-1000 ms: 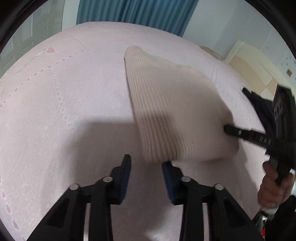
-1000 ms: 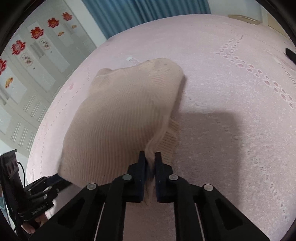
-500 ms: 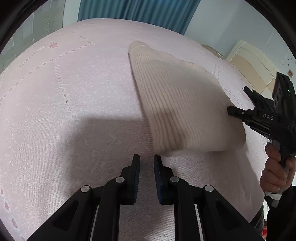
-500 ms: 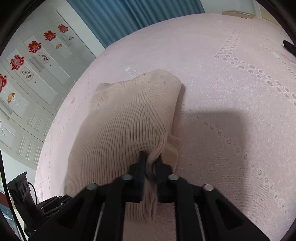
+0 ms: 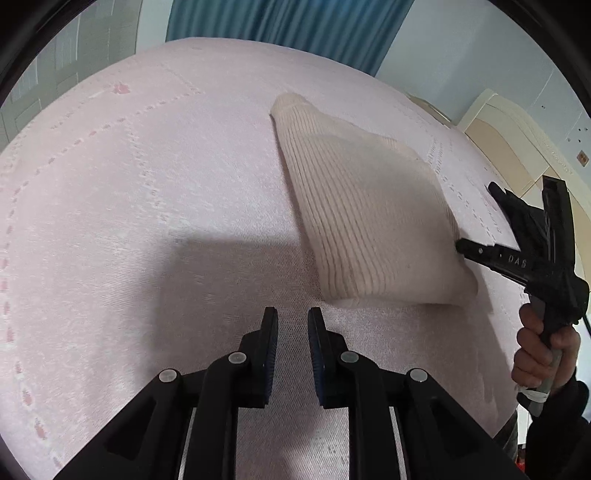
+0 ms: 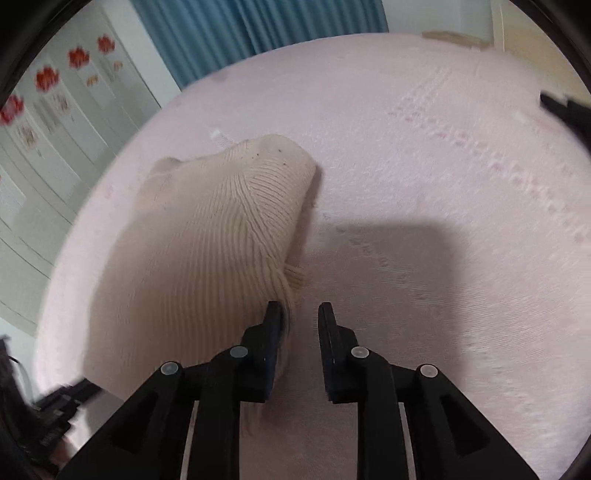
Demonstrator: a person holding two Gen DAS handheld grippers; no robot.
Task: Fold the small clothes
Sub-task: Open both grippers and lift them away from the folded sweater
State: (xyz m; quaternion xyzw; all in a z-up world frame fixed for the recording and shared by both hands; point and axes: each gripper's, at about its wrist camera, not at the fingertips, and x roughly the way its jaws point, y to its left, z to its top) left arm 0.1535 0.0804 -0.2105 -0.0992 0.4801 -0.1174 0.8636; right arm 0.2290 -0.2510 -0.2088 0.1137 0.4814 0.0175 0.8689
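Hovering low over a pale pink bedspread (image 5: 155,192), the left gripper (image 5: 292,325) holds nothing, its two fingers standing a narrow gap apart above bare fabric, just short of the near edge of a cream ribbed knit garment (image 5: 369,221). That garment lies folded on the bed, its narrow end pointing toward the blue curtain (image 5: 288,29) at the far side and its wider, thicker end nearest the camera. At the right of the left wrist view, the right gripper (image 5: 461,246) meets the garment's right edge, the person's hand (image 5: 543,350) wrapped around its handle. From the right wrist view, the right gripper (image 6: 300,314) is parted, with the knit's bunched corner (image 6: 291,284) touching its left finger (image 6: 271,332) and the right finger apart from the cloth; whether any cloth is still caught there cannot be told through the motion blur. White wardrobe doors (image 6: 55,122) with red flower stickers stand at left, and a cream headboard (image 5: 517,147) rises beyond the bed.
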